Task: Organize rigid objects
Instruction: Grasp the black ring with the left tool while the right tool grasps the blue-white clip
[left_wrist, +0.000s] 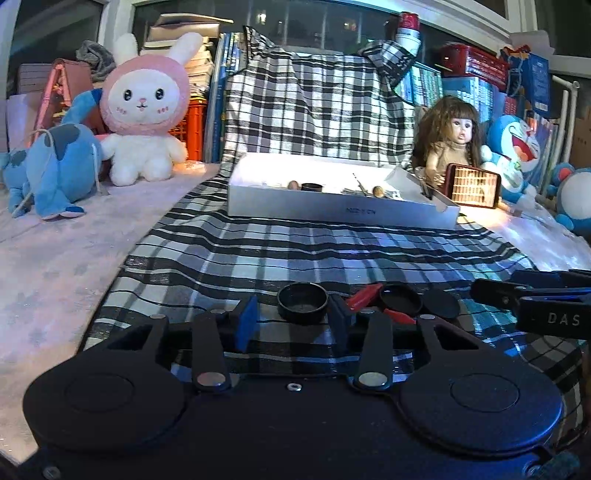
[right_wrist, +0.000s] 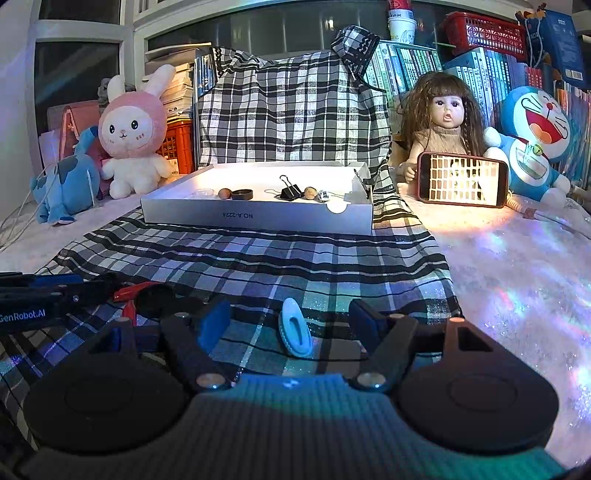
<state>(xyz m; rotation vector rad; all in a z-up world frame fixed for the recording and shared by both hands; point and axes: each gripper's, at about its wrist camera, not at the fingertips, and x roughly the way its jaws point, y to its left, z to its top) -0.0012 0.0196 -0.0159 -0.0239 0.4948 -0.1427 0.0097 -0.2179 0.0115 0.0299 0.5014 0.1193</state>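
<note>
Checked cloth (left_wrist: 295, 251): cap (left_wrist: 303, 302) between fingers (left_wrist: 248, 321).

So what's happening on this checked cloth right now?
A person with two handheld grippers is sorting small items into the white box. The left gripper brackets a black cap without clearly pinching it. The right gripper is open around a light blue clip on the cloth.

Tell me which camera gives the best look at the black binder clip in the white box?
The right wrist view. There the black binder clip stands clear on the floor of the white box, wire handles raised, unobstructed. In the left wrist view the box's near wall hides most of its contents, and no clip can be made out for certain.
</note>
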